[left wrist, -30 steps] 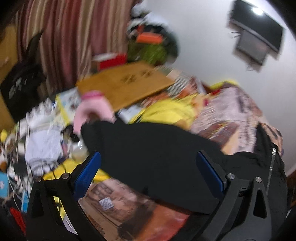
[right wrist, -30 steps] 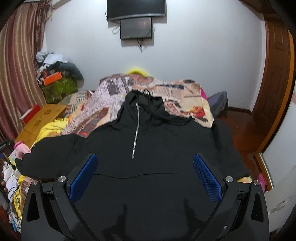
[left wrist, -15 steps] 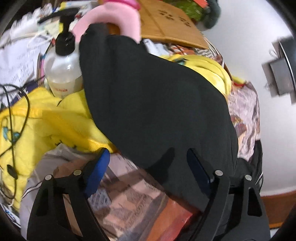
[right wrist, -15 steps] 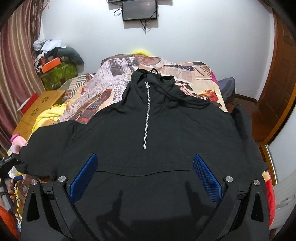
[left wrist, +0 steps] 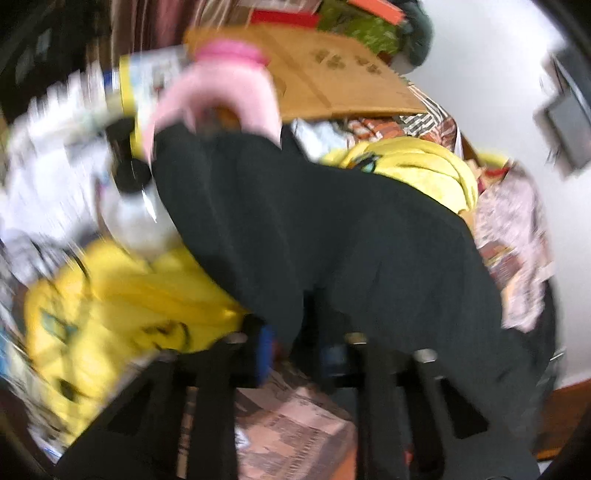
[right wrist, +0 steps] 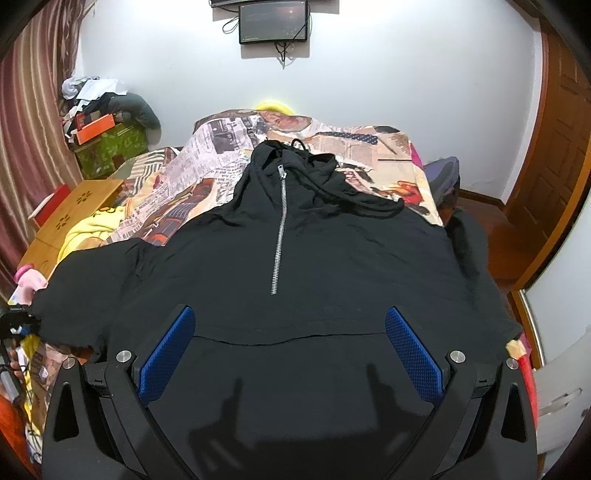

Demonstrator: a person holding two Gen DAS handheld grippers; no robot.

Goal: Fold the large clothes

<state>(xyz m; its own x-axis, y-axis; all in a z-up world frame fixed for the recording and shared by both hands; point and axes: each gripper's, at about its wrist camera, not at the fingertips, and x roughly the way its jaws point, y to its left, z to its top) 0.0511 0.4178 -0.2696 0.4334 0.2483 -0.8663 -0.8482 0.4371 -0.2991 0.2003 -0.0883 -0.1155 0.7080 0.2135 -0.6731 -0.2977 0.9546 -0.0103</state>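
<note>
A large black hoodie (right wrist: 314, 258) with a silver half zipper lies front up on a bed with a newspaper-print cover (right wrist: 221, 155). My right gripper (right wrist: 288, 347) is open above its front pocket, holding nothing. In the blurred left wrist view, my left gripper (left wrist: 299, 347) is shut on the lower edge of the hoodie's left sleeve (left wrist: 314, 229). The sleeve stretches away to a cuff near a pink object (left wrist: 221, 92).
Yellow cloth (left wrist: 122, 295) and a clear pump bottle (left wrist: 136, 210) lie beside the sleeve. A wooden lap table (right wrist: 70, 218) stands left of the bed, with boxes and a curtain behind. A wooden door (right wrist: 554, 147) is at right. A screen (right wrist: 273, 22) hangs on the wall.
My left gripper has closed its jaws on the sleeve edge; it was open half a second ago. My right gripper has tilted down over the hoodie and stays open.
</note>
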